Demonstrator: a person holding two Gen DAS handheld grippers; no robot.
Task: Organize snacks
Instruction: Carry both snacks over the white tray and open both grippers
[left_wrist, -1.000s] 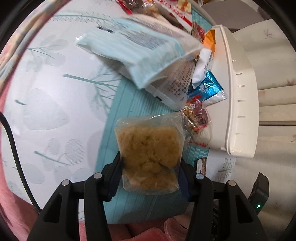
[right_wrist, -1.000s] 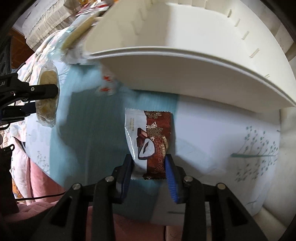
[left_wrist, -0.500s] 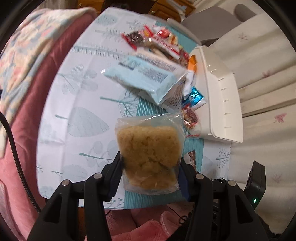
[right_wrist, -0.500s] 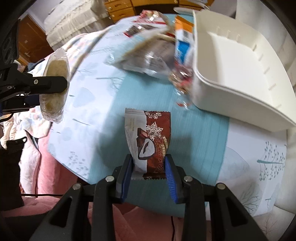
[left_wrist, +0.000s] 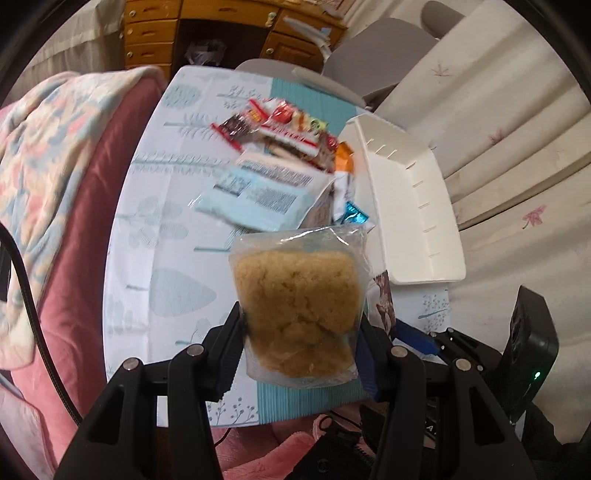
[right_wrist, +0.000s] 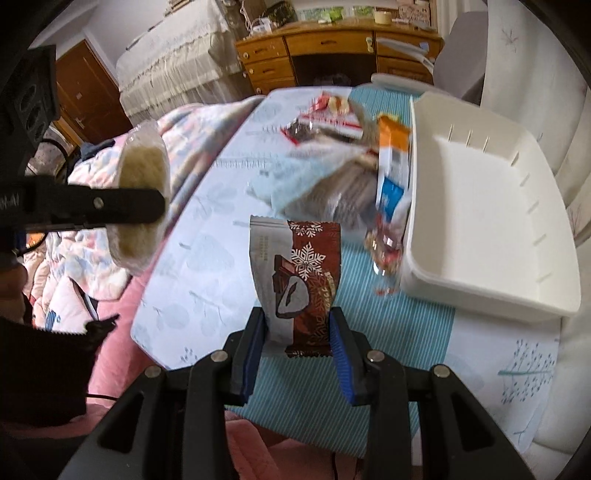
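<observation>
My left gripper is shut on a clear packet of a golden crumbly cake and holds it high above the table's near edge. It also shows in the right wrist view at the left. My right gripper is shut on a brown and white chocolate wrapper with a snowflake, held above the teal runner. The empty white bin stands at the table's right side; it also shows in the right wrist view.
A pile of snack packets lies left of the bin, with a pale blue bag on top. The table has a leaf-print cloth. A pink sofa with a quilt is at left, a wooden dresser behind.
Both grippers have risen and pulled back from the table with their packets. The table, bin and pile now look smaller and farther away.
</observation>
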